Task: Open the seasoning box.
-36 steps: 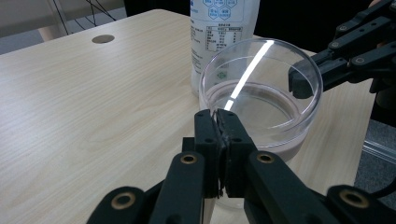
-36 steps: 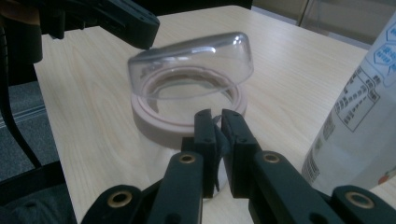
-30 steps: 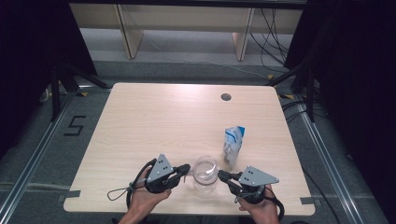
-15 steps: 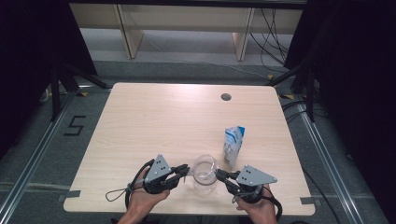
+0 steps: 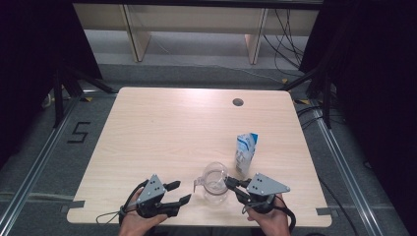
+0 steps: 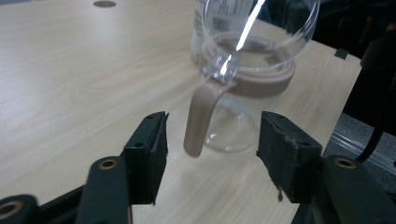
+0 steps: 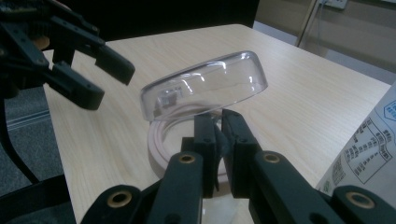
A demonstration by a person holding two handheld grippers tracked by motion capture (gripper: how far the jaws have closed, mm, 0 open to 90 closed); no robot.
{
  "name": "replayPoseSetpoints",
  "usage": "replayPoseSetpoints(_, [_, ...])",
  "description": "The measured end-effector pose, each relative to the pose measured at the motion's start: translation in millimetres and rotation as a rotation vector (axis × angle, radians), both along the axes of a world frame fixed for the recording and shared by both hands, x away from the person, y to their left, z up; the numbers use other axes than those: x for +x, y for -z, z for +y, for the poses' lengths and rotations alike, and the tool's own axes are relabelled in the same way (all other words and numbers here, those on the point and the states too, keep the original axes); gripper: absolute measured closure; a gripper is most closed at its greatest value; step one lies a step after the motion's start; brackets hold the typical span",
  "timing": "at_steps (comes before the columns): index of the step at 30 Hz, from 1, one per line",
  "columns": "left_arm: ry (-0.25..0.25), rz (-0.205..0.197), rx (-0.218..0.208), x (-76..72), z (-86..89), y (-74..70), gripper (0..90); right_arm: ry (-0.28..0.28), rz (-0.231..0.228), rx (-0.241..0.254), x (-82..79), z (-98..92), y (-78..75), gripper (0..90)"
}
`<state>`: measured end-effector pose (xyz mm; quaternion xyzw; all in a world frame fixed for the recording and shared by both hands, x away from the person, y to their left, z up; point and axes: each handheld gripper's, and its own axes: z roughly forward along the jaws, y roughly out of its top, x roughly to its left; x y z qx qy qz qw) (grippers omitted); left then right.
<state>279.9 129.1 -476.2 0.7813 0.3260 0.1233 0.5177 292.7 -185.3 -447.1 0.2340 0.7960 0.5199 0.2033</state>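
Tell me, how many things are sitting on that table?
2: a clear glass jug near the front edge between the two tools, and a small carton standing just behind it to the right. Nothing looks hidden.

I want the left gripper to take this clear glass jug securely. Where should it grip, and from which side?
Probably the brown strap handle of the clear glass jug: it hangs off the jug's collar toward the left gripper, a narrow flat strip its open jaws already stand on either side of. Come in level from the jug's left side. The right gripper is shut on the opposite rim, steadying it.
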Motion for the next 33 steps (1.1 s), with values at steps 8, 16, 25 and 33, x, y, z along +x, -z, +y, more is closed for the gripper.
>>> replayPoseSetpoints(8, [-0.017,0.033,0.064,-3.1,-0.7,16.5,31.8,-0.004,-0.009,0.005,-1.6,5.1,-5.6,84.7])
replayPoseSetpoints(16, [-0.017,0.049,0.059,-8.6,-5.1,22.4,24.8,-0.008,-0.02,0.021,-3.2,15.3,-13.1,84.7])
replayPoseSetpoints(25, [-0.065,0.083,0.012,-10.4,-0.2,25.9,16.5,-0.057,-0.047,0.022,-1.9,28.1,-17.8,84.7])
replayPoseSetpoints(33, [-0.082,0.08,0.001,-10.9,1.5,25.2,15.9,-0.073,-0.054,0.023,-1.1,42.5,-18.7,84.6])
